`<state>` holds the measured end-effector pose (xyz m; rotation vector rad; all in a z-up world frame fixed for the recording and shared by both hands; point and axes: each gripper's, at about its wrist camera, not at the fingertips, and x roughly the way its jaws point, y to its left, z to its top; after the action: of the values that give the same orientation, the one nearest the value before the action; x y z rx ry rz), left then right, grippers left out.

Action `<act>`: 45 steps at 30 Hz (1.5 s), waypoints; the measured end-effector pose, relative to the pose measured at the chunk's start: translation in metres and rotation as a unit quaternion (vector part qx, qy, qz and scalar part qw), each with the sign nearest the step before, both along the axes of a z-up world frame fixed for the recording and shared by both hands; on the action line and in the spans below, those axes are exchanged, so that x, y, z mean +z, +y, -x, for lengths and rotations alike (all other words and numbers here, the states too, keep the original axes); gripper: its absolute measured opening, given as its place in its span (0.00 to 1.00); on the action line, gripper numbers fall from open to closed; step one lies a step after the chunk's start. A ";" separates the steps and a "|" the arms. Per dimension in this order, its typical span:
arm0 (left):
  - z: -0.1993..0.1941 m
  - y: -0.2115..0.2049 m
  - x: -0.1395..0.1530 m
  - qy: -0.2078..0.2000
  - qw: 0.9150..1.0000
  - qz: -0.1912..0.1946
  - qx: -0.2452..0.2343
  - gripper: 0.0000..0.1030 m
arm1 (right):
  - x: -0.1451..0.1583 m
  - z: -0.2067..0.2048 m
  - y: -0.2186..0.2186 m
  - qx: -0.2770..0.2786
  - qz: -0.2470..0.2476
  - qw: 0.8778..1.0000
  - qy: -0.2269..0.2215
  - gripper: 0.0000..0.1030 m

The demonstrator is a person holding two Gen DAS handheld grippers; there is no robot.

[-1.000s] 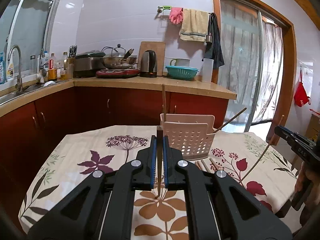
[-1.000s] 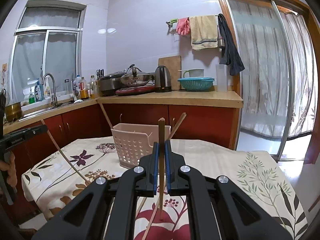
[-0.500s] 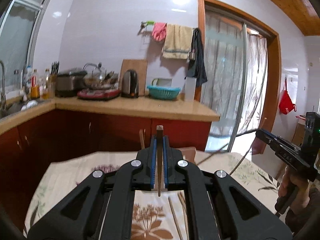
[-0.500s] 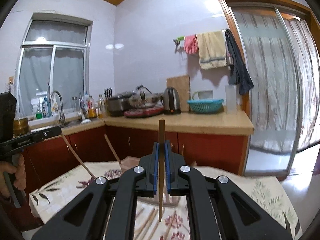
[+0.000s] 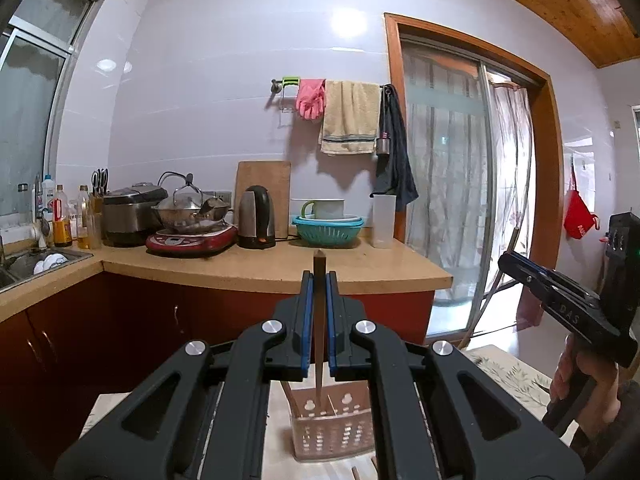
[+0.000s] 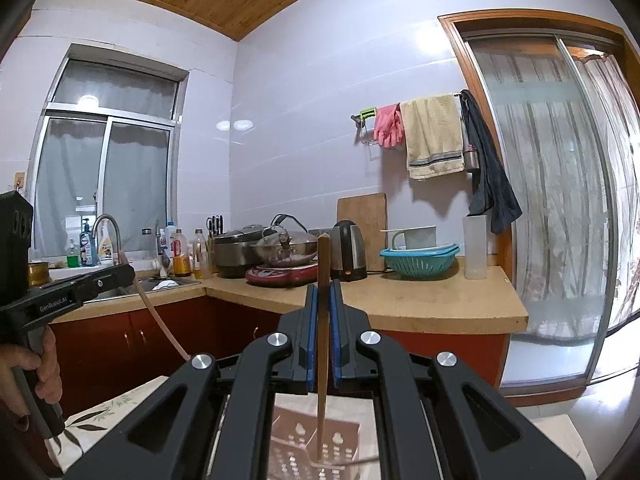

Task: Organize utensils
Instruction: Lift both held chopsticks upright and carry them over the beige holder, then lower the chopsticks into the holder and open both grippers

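Left gripper (image 5: 319, 280) is clamping its jaws on one upright chopstick (image 5: 319, 320), the tip hanging over the perforated basket (image 5: 332, 428) on the desk (image 5: 508, 376). Right gripper (image 6: 323, 292) is pinching another chopstick (image 6: 323, 320) above the same basket (image 6: 316, 452). Only each opposite view is showing the slanted stick's full length. Beyond, the counter (image 6: 420, 308) is carrying a kettle (image 6: 349, 250).

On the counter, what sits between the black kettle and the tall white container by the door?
A teal colander with a green-handled mug behind it fills that stretch between the kettle and the white container, clear in both wrist views.
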<state>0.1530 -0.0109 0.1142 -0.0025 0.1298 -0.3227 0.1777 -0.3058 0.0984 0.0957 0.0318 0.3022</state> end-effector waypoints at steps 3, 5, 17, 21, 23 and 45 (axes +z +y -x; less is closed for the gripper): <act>-0.018 -0.004 -0.008 0.006 1.000 0.002 0.003 0.06 | -0.005 -0.013 0.005 -0.004 0.008 1.000 0.000 0.06; -0.025 -0.005 -0.014 0.009 1.000 0.000 0.004 0.06 | -0.011 -0.023 0.008 -0.004 0.010 1.000 0.005 0.06; -0.066 -0.014 -0.083 0.080 0.997 -0.010 0.007 0.06 | -0.068 -0.064 0.018 0.010 0.018 0.995 0.096 0.07; -0.072 -0.013 -0.098 0.100 0.995 -0.012 0.006 0.07 | -0.080 -0.067 0.021 0.011 0.026 0.993 0.116 0.11; -0.070 -0.013 -0.098 0.100 0.995 -0.014 0.007 0.11 | -0.081 -0.065 0.021 0.008 0.024 0.993 0.118 0.34; 0.026 0.000 -0.098 0.072 0.996 -0.023 0.045 0.63 | -0.067 0.045 0.002 -0.038 0.027 0.995 0.090 0.64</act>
<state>0.1269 -0.0112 0.0161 0.0148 0.2788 -0.2284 0.1322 -0.3042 0.0315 0.0709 0.2148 0.2163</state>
